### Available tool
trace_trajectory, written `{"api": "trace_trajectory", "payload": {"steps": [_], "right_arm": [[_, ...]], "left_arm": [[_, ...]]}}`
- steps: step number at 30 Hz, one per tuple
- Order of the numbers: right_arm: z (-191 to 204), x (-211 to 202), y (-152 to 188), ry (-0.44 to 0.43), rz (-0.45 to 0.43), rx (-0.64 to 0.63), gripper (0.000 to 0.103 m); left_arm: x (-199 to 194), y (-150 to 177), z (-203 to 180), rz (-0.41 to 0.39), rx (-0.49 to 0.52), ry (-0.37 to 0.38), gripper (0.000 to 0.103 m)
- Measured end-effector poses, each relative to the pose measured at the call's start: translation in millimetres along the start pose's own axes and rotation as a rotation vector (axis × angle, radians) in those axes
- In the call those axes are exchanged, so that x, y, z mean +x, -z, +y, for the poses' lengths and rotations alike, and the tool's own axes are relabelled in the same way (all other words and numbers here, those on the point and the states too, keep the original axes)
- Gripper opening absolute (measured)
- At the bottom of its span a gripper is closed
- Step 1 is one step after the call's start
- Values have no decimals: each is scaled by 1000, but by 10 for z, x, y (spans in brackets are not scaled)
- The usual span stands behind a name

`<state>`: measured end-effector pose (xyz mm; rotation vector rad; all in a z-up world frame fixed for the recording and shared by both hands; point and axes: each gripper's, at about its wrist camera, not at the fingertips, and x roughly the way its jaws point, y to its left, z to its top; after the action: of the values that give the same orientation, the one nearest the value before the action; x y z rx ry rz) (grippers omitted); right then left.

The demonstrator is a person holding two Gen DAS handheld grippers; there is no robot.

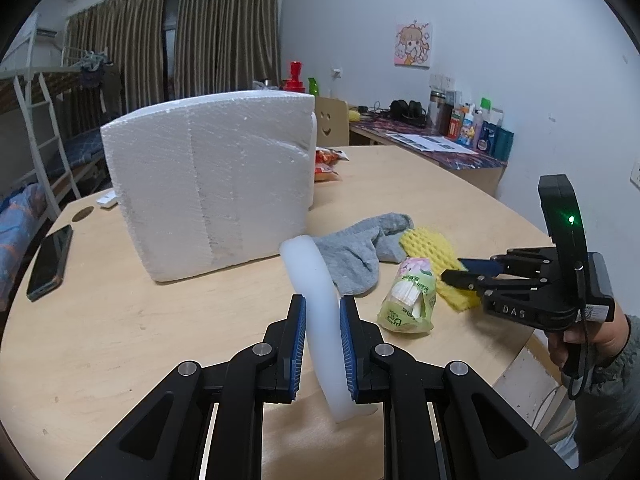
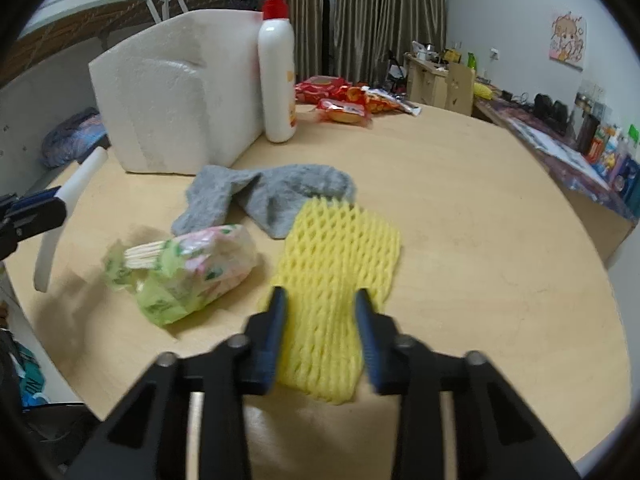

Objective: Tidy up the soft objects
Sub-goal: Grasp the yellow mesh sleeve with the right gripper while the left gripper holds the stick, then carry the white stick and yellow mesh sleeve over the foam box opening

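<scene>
A curved white foam strip (image 1: 316, 280) stands upright between the blue pads of my left gripper (image 1: 323, 344), which is shut on it above the wooden table (image 1: 120, 320). The same strip (image 2: 80, 176) shows at the left edge of the right wrist view. A yellow foam net sleeve (image 2: 336, 248) lies flat on the table, its near end pinched between the pads of my right gripper (image 2: 320, 320). From the left wrist view, the right gripper (image 1: 464, 271) bites the net (image 1: 428, 244) from the right. A grey sock (image 2: 272, 192) and an opened tissue pack (image 2: 192, 268) lie beside it.
A large white styrofoam block (image 1: 208, 184) stands at the back left, with a red-capped lotion bottle (image 2: 277, 76) next to it. Red snack packets (image 2: 344, 100) lie further back. A phone (image 1: 50, 262) rests near the left table edge. A person's hand (image 1: 580, 340) holds the right gripper.
</scene>
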<state>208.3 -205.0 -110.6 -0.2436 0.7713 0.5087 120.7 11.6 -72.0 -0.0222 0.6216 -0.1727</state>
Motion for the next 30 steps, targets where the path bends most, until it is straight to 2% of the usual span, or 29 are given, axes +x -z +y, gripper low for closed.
{"api": "trace_trajectory", "payload": {"steps": [2,3,12,30], "right_arm": [[3,-30,-10,-4,-3,20,13],[-5,-37,-20,-14,-3,31,12],[-124,-389,-98,-16,-101,96,12],[-62,-866,-69,-27,-209,110,12]], "left_arm": [[-39,-4,11,-7,-3,-2,18],[-60,-5,10,-12,-6,-4,18],[-247,-68,-22,-56,6,-11,18],[-480,-89,-117,-98,30,-18,18]]}}
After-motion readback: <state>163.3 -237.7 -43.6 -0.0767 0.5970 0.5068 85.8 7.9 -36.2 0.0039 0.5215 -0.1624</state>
